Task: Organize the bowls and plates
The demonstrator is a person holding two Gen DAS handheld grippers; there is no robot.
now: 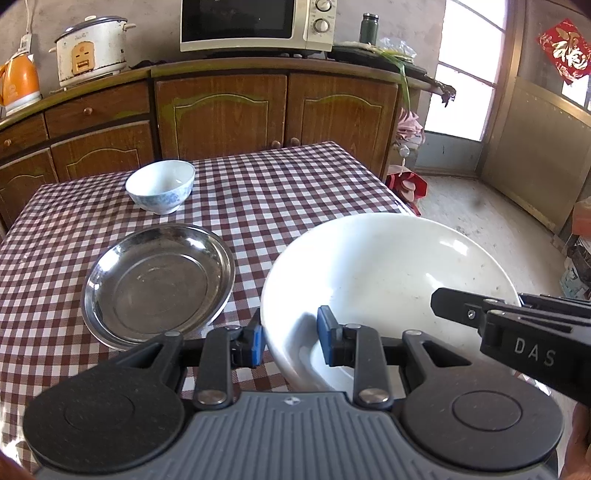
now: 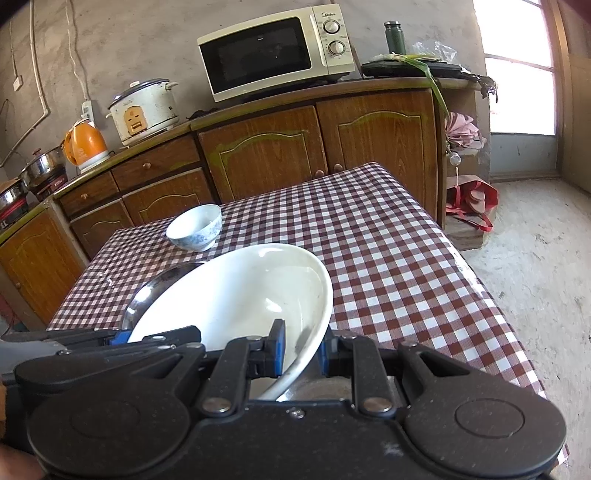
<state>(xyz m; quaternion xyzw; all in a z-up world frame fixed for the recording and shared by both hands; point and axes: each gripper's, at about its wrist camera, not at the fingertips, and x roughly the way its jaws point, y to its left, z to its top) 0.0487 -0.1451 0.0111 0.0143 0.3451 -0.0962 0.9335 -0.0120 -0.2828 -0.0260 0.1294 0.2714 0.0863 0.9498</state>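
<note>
Left gripper [image 1: 290, 341]: nearest the left wrist camera; its blue pads [image 1: 325, 332] straddle the near left rim of the white plate, one pad outside the rim, one inside. Jaws narrow and clenched on that rim.
Right gripper [image 2: 301, 349]: seen in its own view with pads either side of the plate's near right rim, jaws clamped onto it; in the left wrist view its black body enters from the right, over the plate's edge.
White plate [image 1: 388, 280]: large, deep, empty, faint marks on the inner surface. Held at two rim points, tilted in the right wrist view, above the near part of the table. Whether any part of it touches the cloth cannot be told.
Steel plate [image 1: 157, 286]: round, shallow, empty, flat on the cloth just left of the white plate; partly hidden behind it in the right wrist view.
Small bowl [image 1: 160, 186]: white with blue pattern, upright, farther back on the table, apart from both plates.
Table [image 1: 295, 177]: covered by a red-and-white checked cloth.
Background: wooden cabinets [image 1: 221, 110] behind the table carrying a microwave [image 1: 258, 24], rice cooker [image 1: 92, 48] and orange kettle [image 1: 20, 83].
</note>
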